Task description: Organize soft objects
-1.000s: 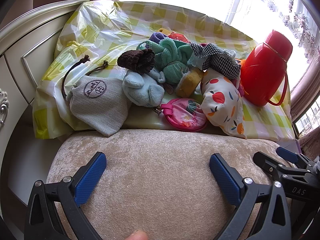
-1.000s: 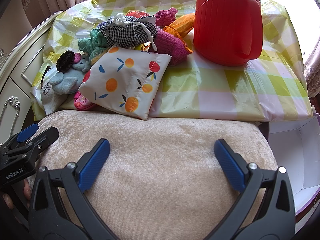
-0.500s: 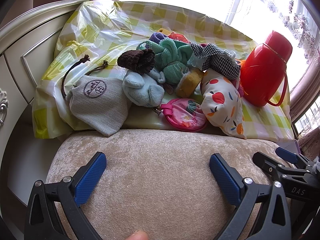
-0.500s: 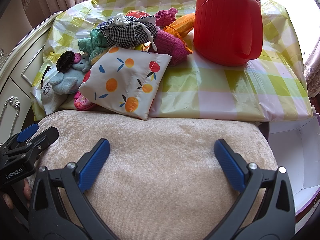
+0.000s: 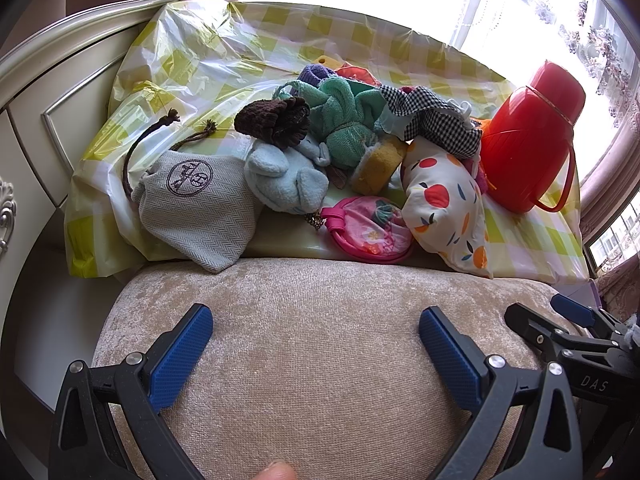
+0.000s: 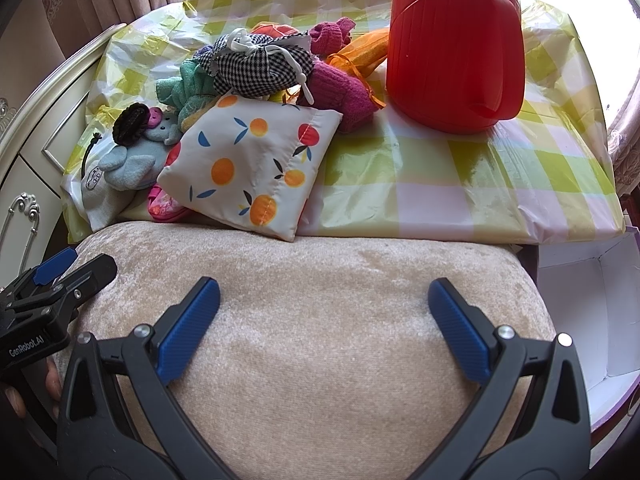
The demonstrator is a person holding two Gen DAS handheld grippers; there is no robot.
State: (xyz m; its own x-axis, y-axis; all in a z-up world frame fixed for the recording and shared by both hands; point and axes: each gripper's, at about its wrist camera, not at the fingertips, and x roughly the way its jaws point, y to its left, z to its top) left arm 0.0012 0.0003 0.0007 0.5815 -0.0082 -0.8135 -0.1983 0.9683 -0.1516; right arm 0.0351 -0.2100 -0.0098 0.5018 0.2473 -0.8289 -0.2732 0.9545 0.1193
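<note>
A heap of soft things lies on the checked tablecloth (image 5: pixel 208 56): a grey drawstring pouch (image 5: pixel 196 208), a pale blue plush (image 5: pixel 288 184), a brown knitted piece (image 5: pixel 276 120), a green towel toy (image 5: pixel 344 120), a pink round purse (image 5: pixel 372 228), a fruit-print pouch (image 5: pixel 444 204) (image 6: pixel 248 168) and a black-and-white checked bag (image 6: pixel 260 68). Magenta knitwear (image 6: pixel 340 88) lies behind. My left gripper (image 5: pixel 316 340) and right gripper (image 6: pixel 324 308) both stand open over the beige cushion (image 6: pixel 320 300), short of the heap, holding nothing.
A red flask (image 6: pixel 456 44) (image 5: pixel 528 136) stands at the right of the heap. A cream cabinet (image 5: pixel 48 92) borders the left. An open white box (image 6: pixel 580 296) sits low at the right. Each gripper shows in the other's view, at the cushion's ends.
</note>
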